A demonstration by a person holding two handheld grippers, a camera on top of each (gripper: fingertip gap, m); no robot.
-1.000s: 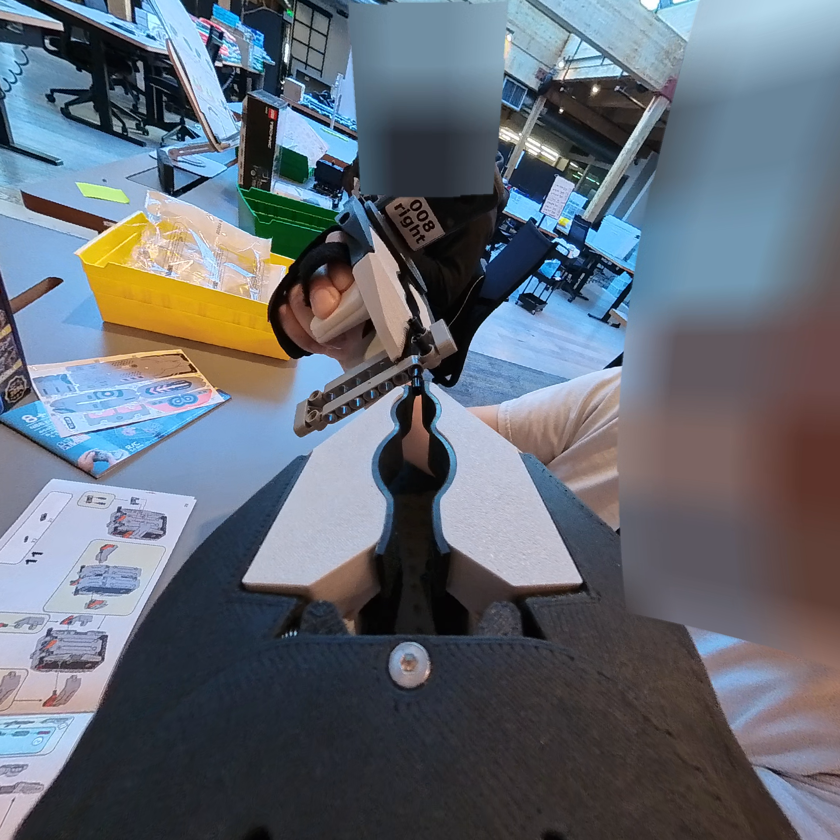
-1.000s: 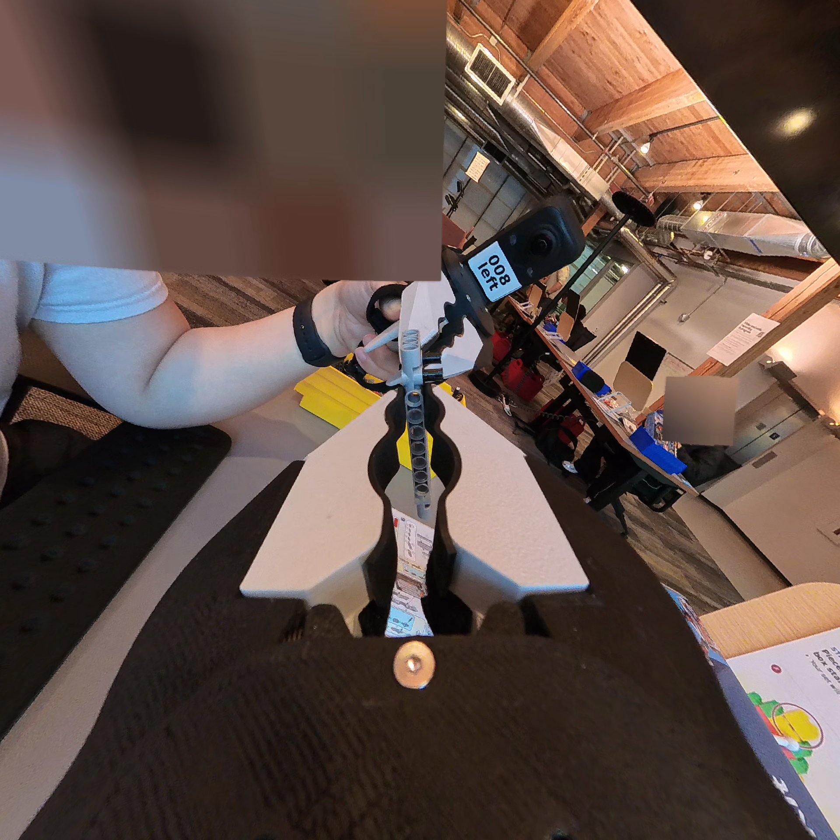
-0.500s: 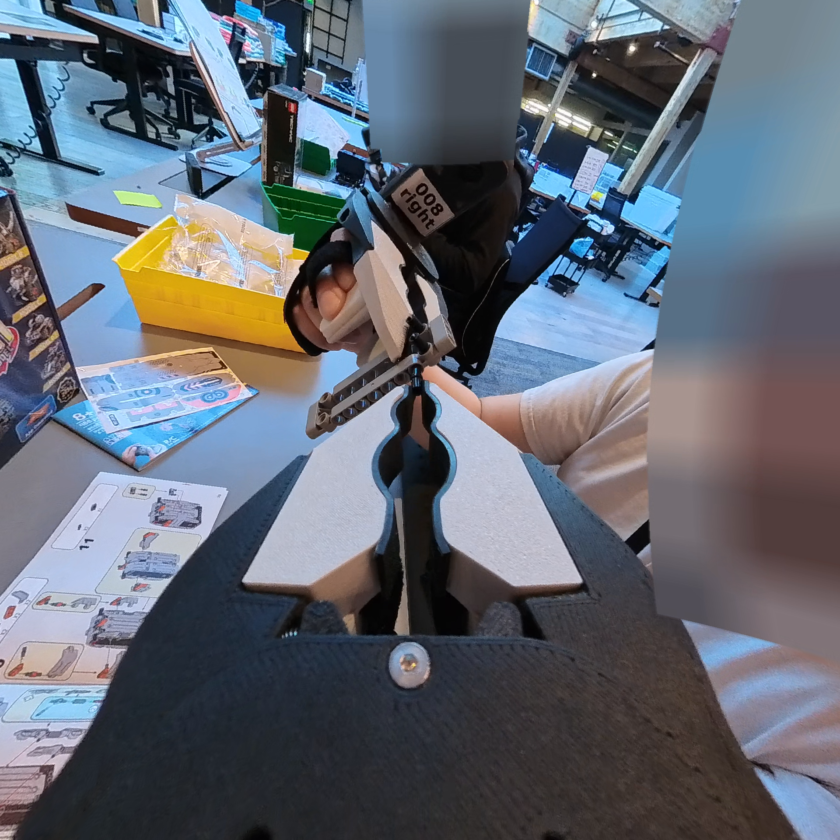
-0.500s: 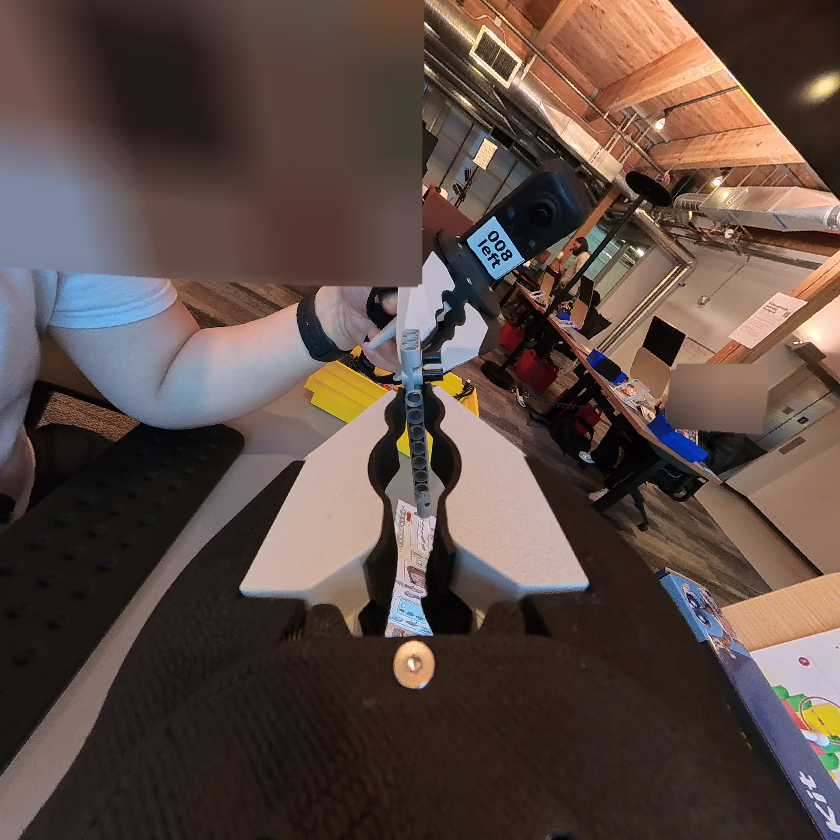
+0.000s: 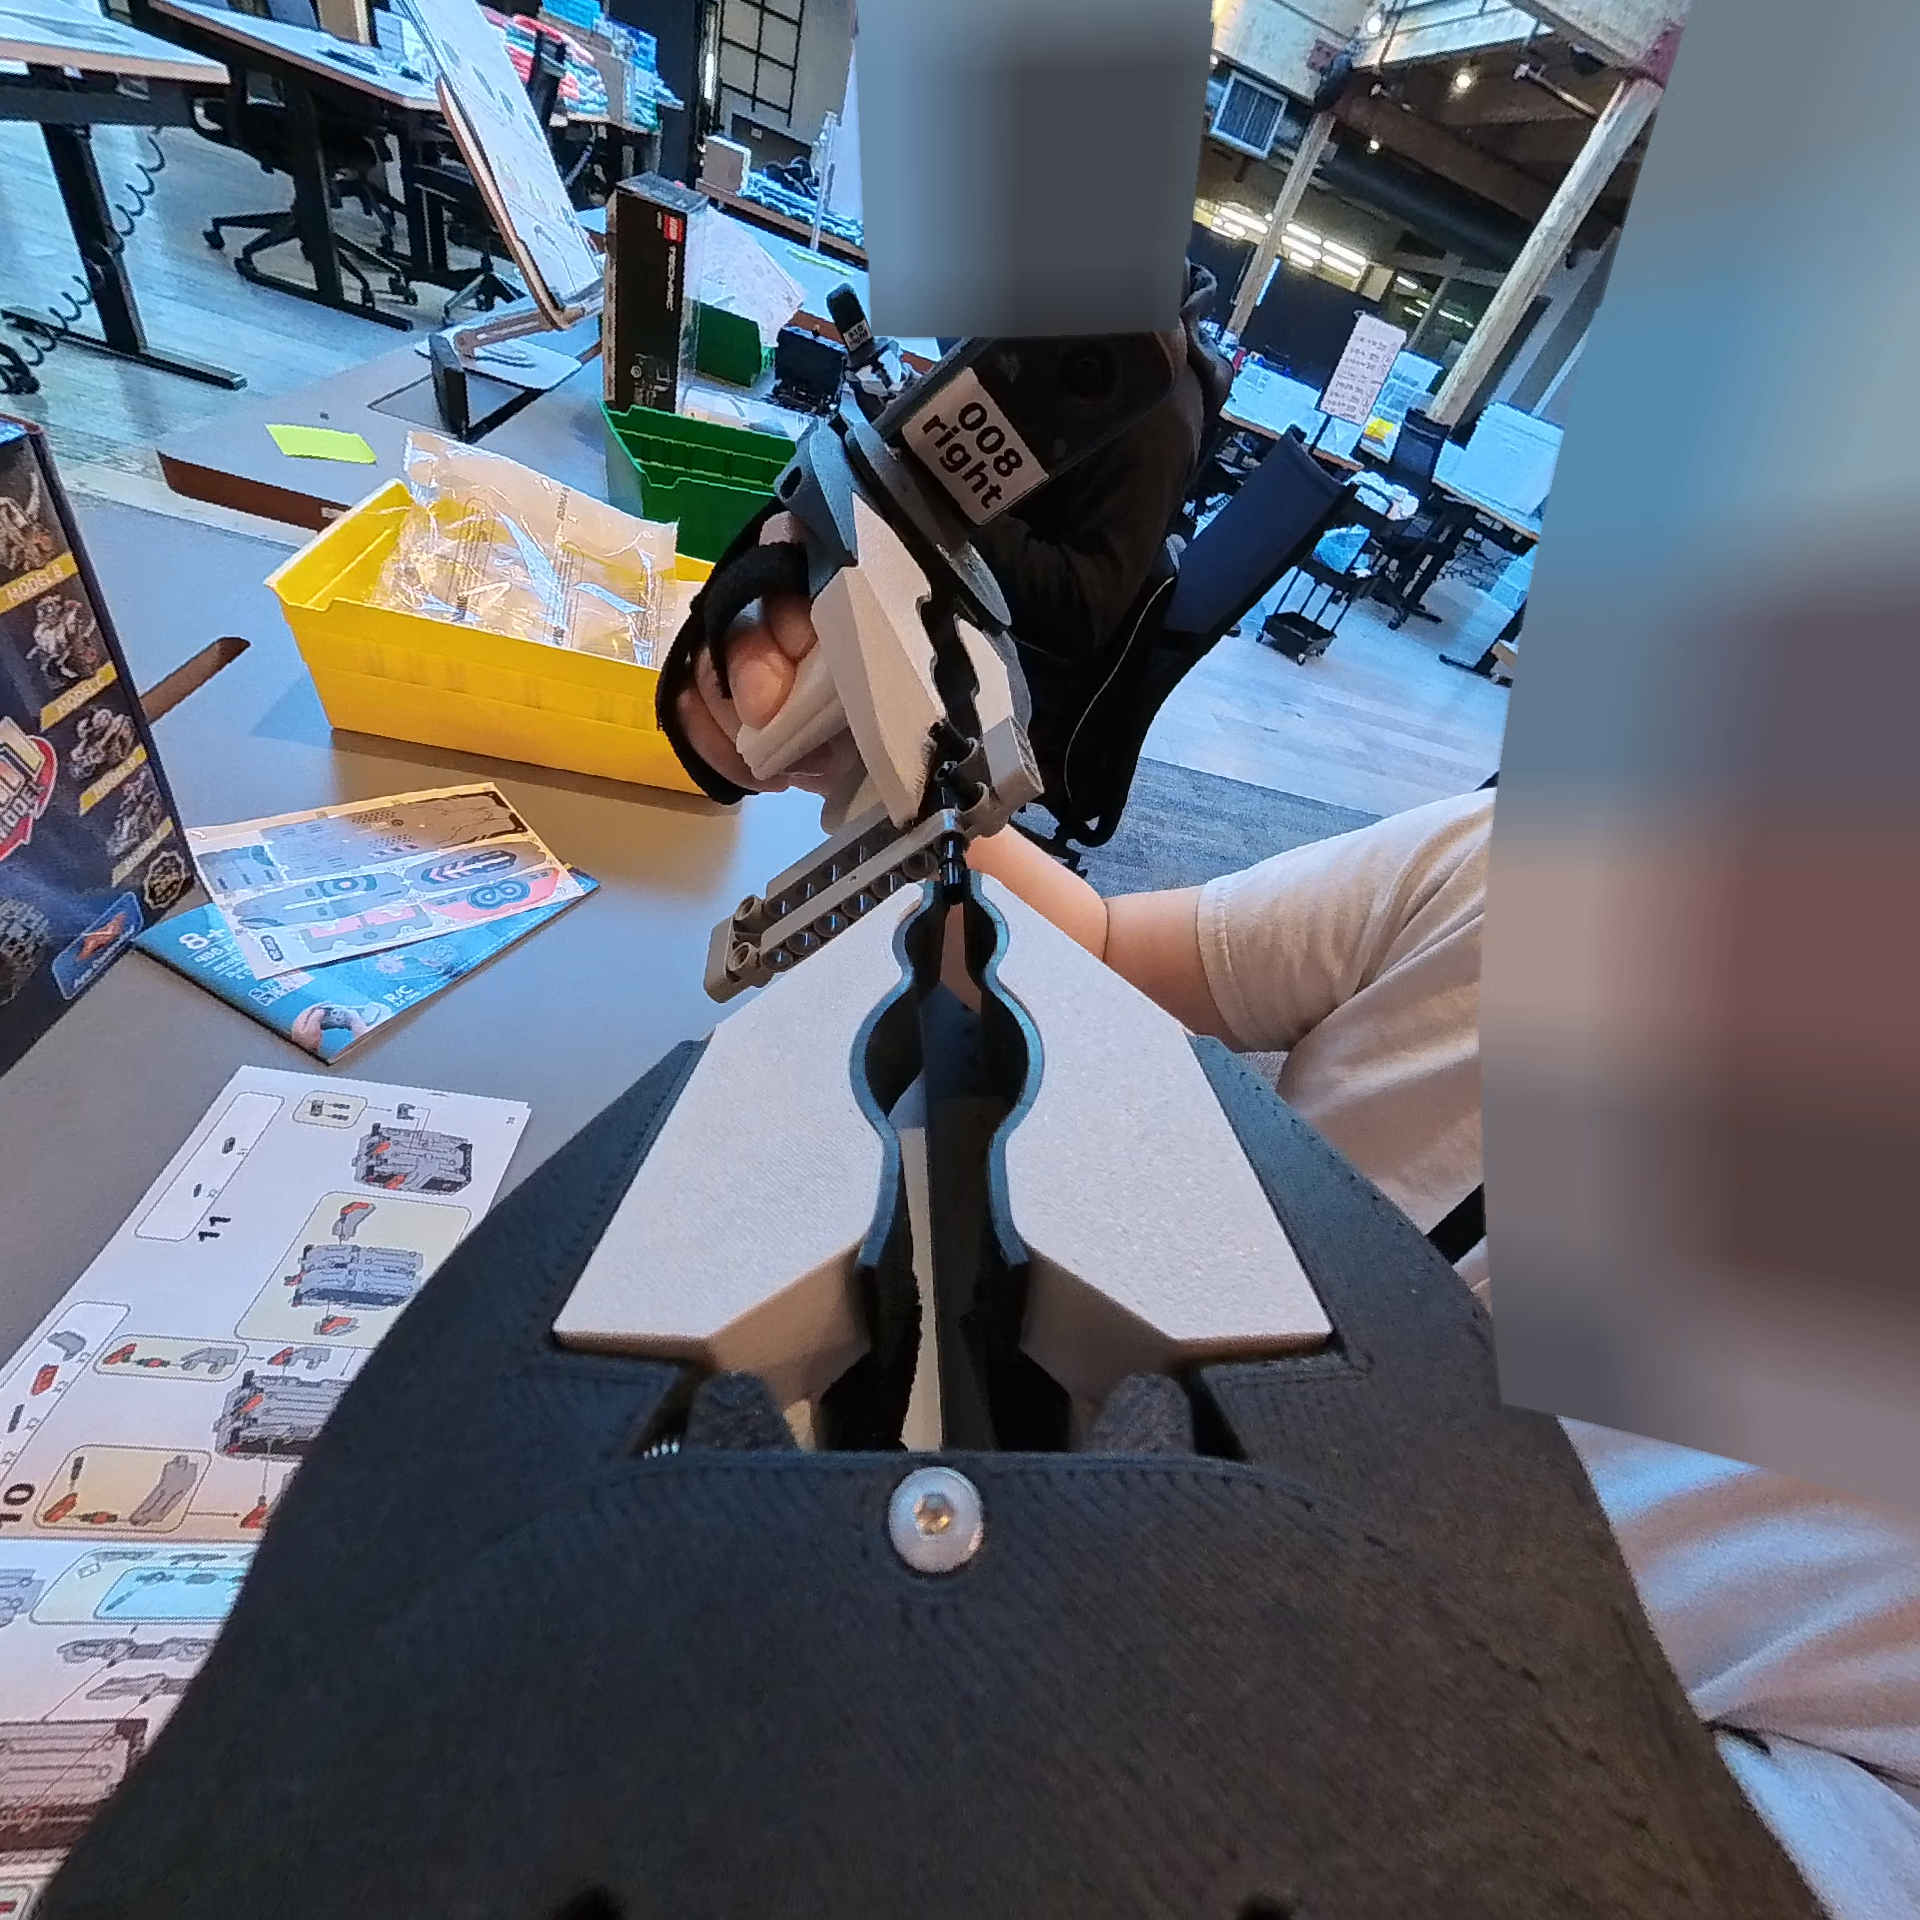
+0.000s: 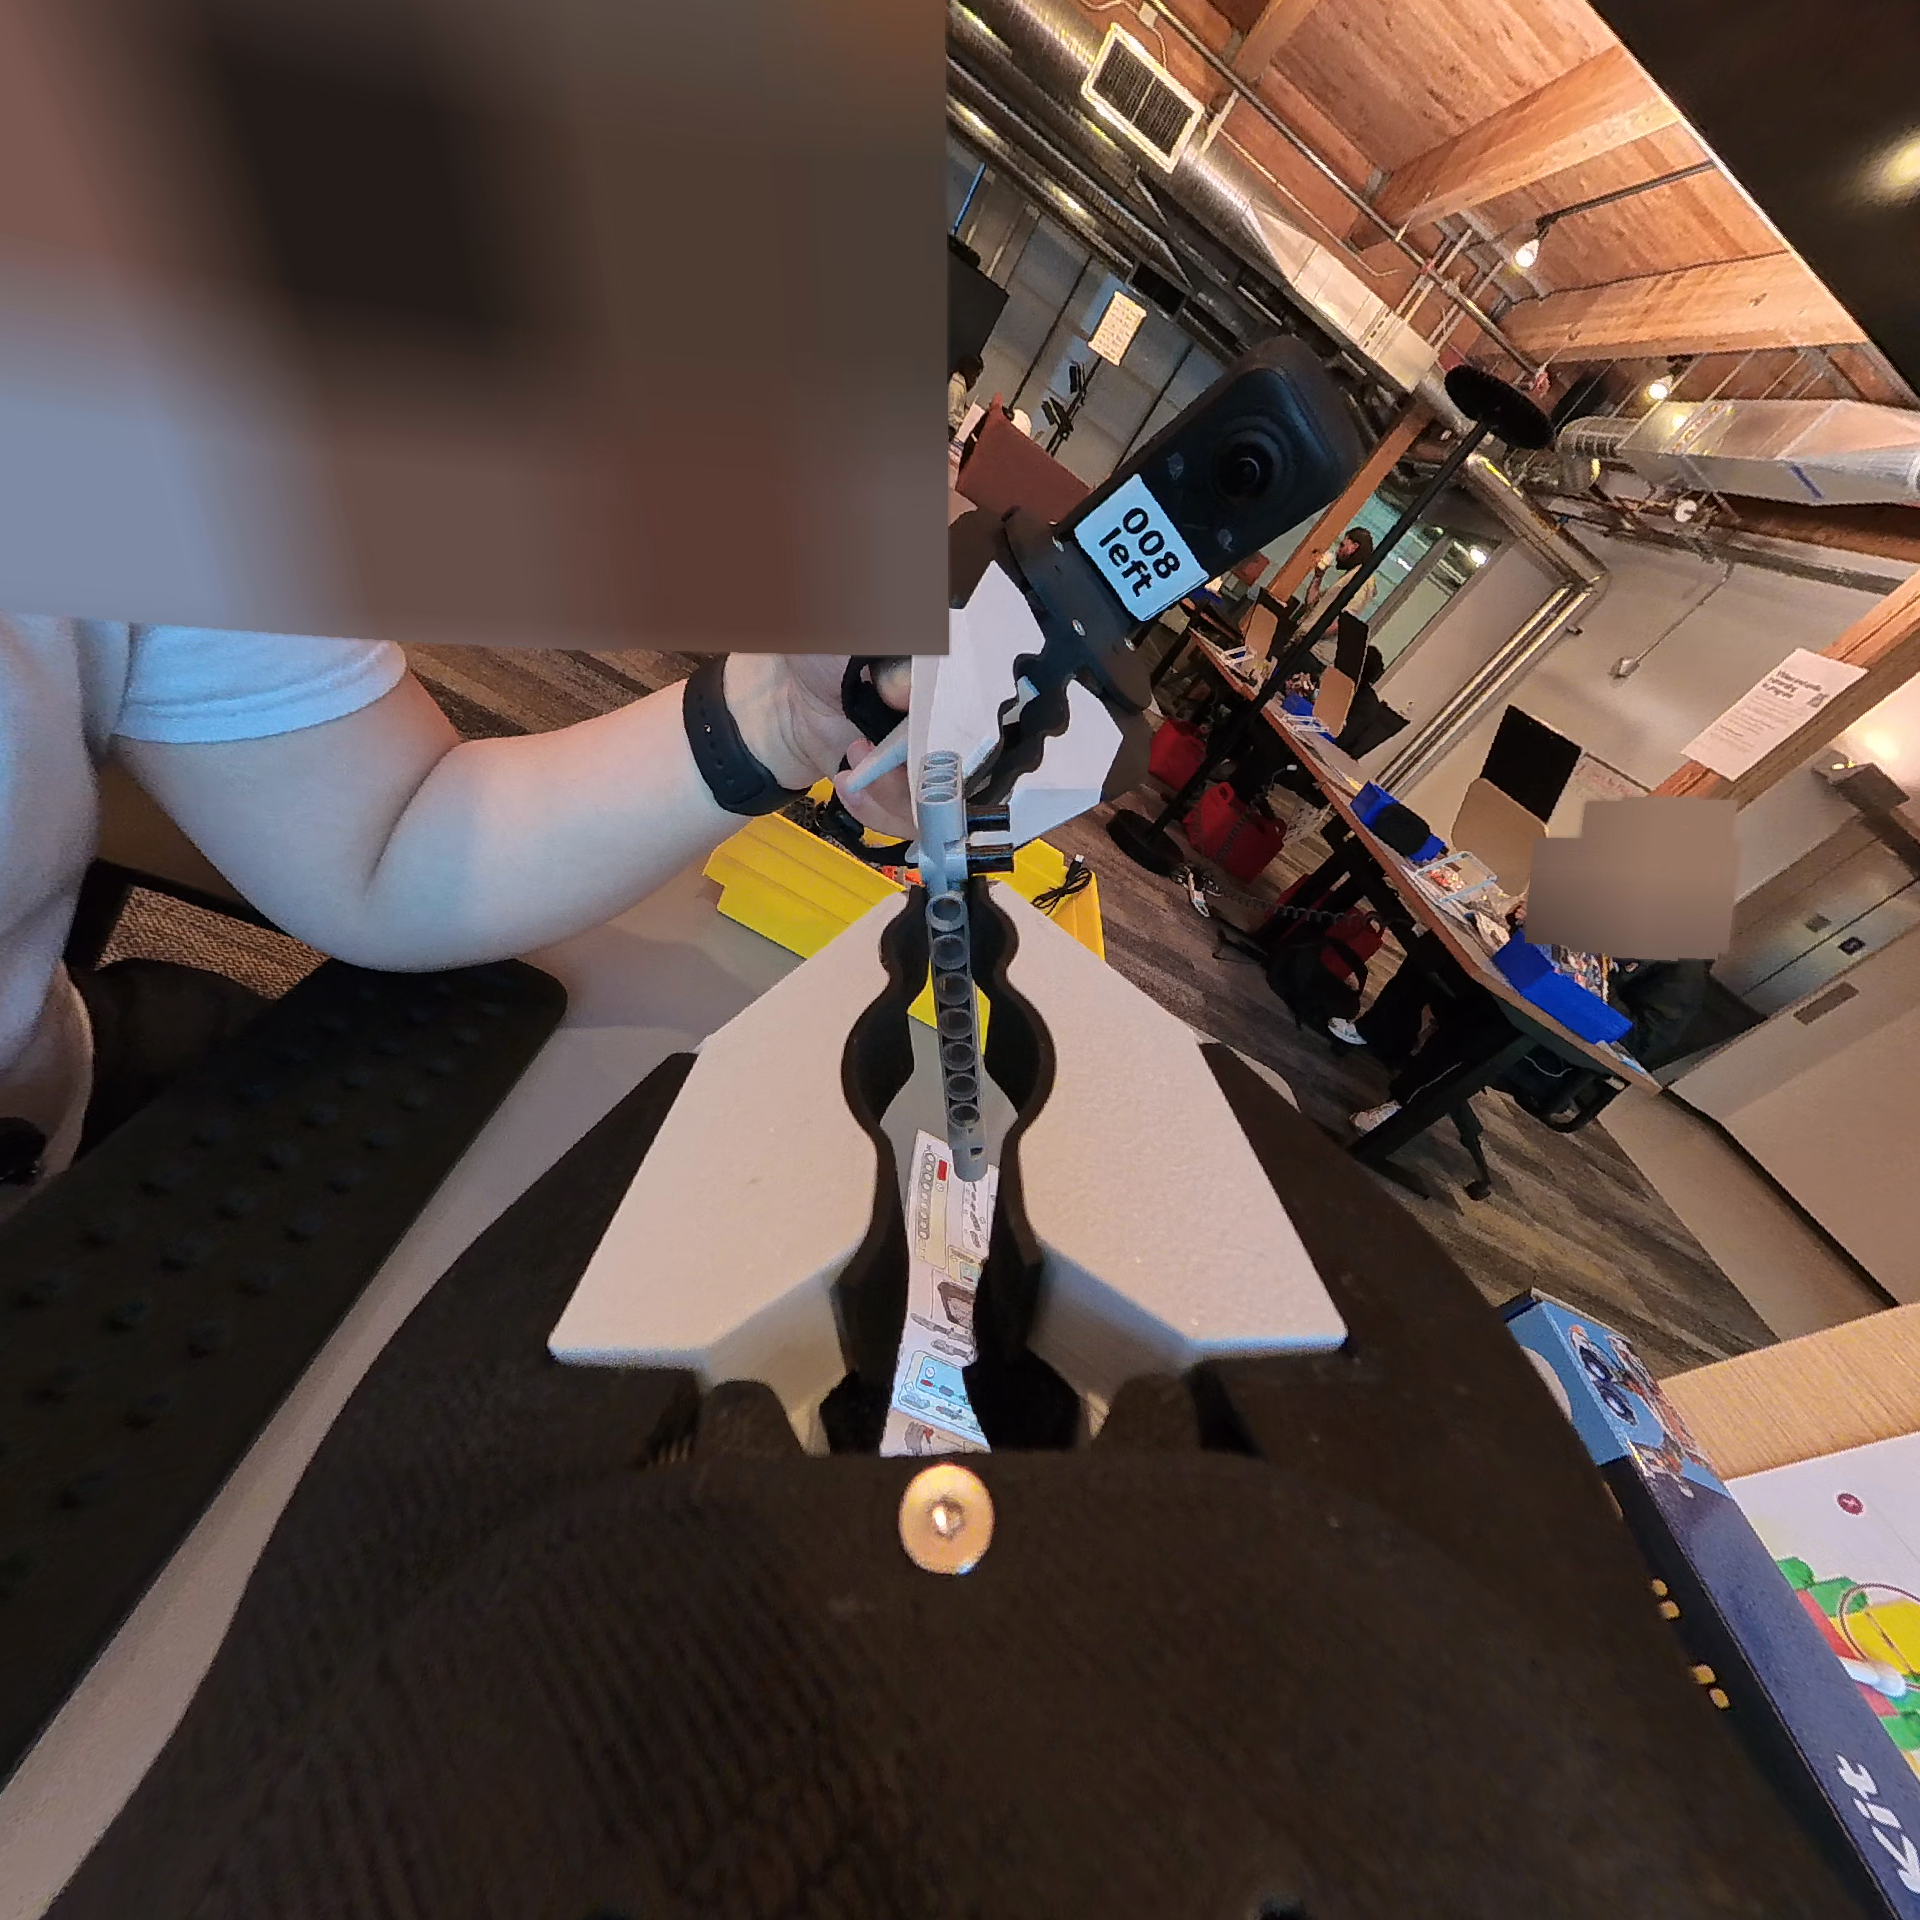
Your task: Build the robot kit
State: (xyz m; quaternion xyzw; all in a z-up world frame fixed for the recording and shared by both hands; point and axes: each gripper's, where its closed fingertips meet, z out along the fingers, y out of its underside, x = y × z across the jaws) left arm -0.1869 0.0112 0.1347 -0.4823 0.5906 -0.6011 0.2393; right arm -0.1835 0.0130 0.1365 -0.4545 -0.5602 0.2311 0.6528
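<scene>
My right gripper (image 6: 951, 899) is shut on a long grey beam (image 6: 956, 1023) with a row of holes and holds it in the air above the table. The beam's bent end (image 6: 940, 795) sticks out past the fingertips, with short black pins (image 6: 989, 854) at its side. My left gripper (image 5: 951, 904) faces it, shut on a small black pin (image 5: 951, 875) that touches the beam (image 5: 831, 904) at its bend. Each gripper shows in the other's view: the right one (image 5: 935, 800) and the left one (image 6: 987, 805). A hand (image 5: 769, 675) grips the right tool.
On the grey table (image 5: 582, 997) lie instruction sheets (image 5: 270, 1247), a booklet (image 5: 384, 894), a dark printed box (image 5: 62, 748), a yellow tray (image 5: 468, 665) with plastic bags and a green bin (image 5: 696, 468). The right wrist view shows a black mat (image 6: 260, 1143) and another box (image 6: 1714, 1558).
Both grippers stay joined at the beam. The left wrist view has swung a little, so the dark box at the left has come into sight. The beam sits slightly more tilted.
</scene>
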